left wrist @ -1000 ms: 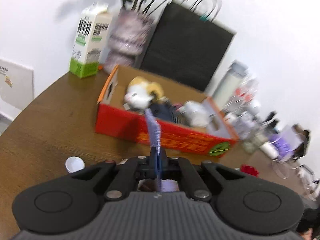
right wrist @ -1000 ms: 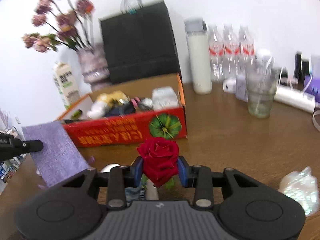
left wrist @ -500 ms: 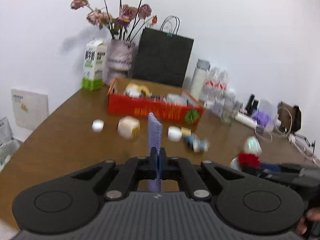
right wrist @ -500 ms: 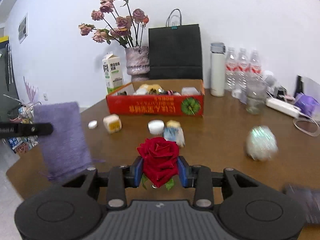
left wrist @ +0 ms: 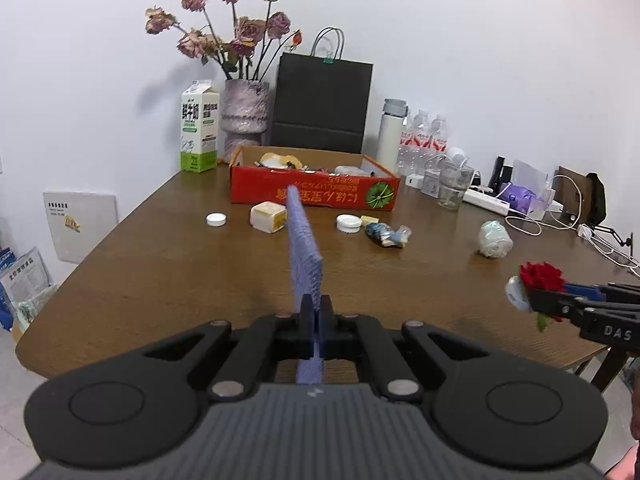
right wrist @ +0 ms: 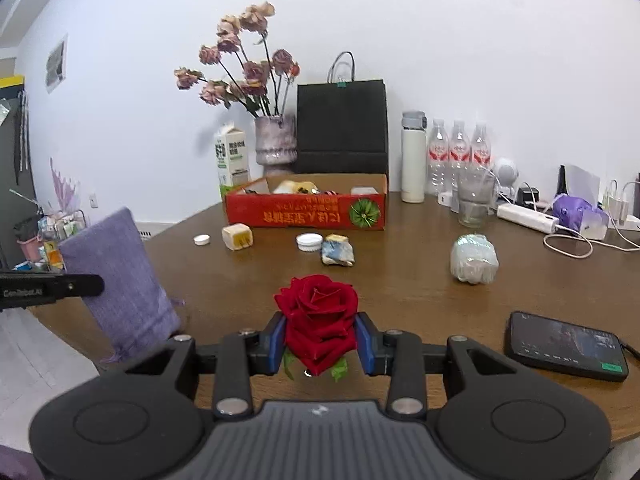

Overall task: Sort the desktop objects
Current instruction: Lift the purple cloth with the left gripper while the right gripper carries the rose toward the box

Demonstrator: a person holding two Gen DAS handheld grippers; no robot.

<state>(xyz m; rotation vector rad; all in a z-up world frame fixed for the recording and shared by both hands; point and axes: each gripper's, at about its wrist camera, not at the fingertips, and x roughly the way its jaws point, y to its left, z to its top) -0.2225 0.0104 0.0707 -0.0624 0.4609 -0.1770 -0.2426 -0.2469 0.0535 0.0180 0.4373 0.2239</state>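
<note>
Left gripper (left wrist: 316, 312): held above the table's (left wrist: 180, 264) near edge, aimed toward the box (left wrist: 316, 194); fingers clenched on a purple pouch (left wrist: 304, 246).
Pouch: held edge-on, long axis running forward from the fingers; broad face visible from the right wrist view.
Right gripper (right wrist: 320, 338): low over the table, aimed at the box; blue pads (right wrist: 276, 340) clamped on a red rose (right wrist: 318, 316), bloom facing up and forward.
Writing: "DAS" on the right gripper's side; the left one's side label is too blurred to read; orange characters upside down on the red box; milk carton (left wrist: 199, 132) print too small to read.
Loose items: two white caps, a yellow cube (left wrist: 268, 217), a crumpled wrapper (left wrist: 386, 235), a foil ball (left wrist: 495, 239), a phone (right wrist: 566, 346).
</note>
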